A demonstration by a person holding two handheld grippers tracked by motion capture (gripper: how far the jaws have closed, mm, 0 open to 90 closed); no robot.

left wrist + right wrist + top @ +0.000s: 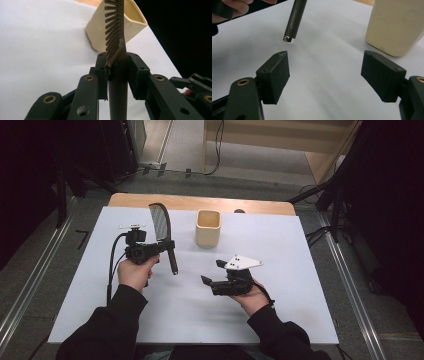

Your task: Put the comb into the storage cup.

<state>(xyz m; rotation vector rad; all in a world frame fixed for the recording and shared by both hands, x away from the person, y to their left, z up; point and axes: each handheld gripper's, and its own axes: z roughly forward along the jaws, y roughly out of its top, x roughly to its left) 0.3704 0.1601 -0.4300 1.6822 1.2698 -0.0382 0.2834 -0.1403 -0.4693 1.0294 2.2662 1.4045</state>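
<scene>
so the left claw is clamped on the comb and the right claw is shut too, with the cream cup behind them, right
Not quite: the right claw is open, with nothing between its pads, as the right gripper view shows. The left claw is clamped on the comb, and the cream cup stands behind them.

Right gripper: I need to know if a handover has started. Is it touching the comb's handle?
Apart. The right gripper view shows the right gripper open, with bare table between it and the comb.

I'm seeing the cup (208,227) sitting toward the far middle of the table (300,285). The comb (162,232) is hanging just left of it, raised off the surface in my left gripper (161,247). My right gripper (212,272) is hovering nearer to me, right of the comb's handle.
</scene>
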